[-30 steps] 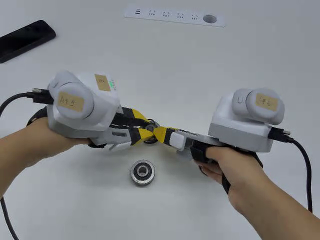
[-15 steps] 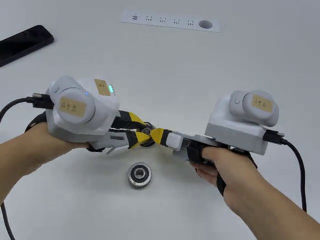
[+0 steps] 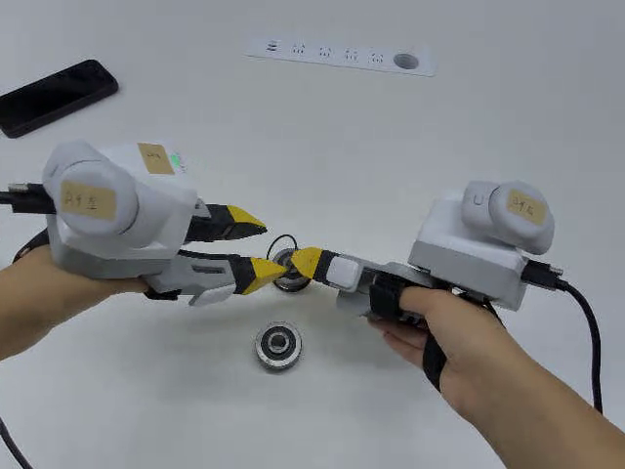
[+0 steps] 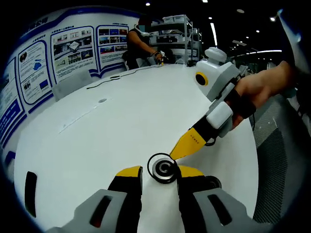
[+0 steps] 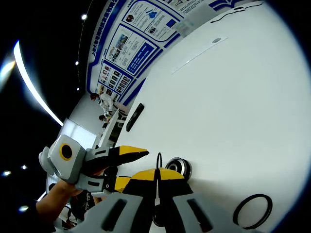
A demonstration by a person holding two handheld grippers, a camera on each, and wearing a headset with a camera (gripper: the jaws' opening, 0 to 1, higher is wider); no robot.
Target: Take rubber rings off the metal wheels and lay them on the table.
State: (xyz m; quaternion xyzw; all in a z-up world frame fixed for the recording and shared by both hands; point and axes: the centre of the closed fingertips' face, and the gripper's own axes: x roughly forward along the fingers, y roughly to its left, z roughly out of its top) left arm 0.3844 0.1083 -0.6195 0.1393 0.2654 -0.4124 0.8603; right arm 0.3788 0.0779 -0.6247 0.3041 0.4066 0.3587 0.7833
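My right gripper (image 3: 305, 262) (image 5: 156, 174) is shut on a thin black rubber ring (image 3: 276, 240) (image 4: 149, 167). In the left gripper view the ring loops loosely round a small metal wheel (image 3: 289, 277) (image 4: 165, 168). Facing it, my left gripper (image 3: 254, 244) (image 4: 160, 171) is open, one yellow jaw on each side of that wheel and touching nothing. A second wheel (image 3: 277, 346), with its ring on, lies flat on the table nearer to me. In the right gripper view a wheel (image 5: 179, 166) sits by the tips and a loose rubber ring (image 5: 235, 212) lies on the table.
A white power strip (image 3: 337, 54) lies at the far edge of the white table (image 3: 391, 166). A black phone (image 3: 57, 96) sits at the far left. Each gripper trails a black cable (image 3: 586, 322). A person (image 4: 141, 39) stands beyond the table.
My left gripper has opened, let go of the wheel and drawn back to the left. The ring now stands out from the wheel as a loose loop. The right gripper has stayed shut.
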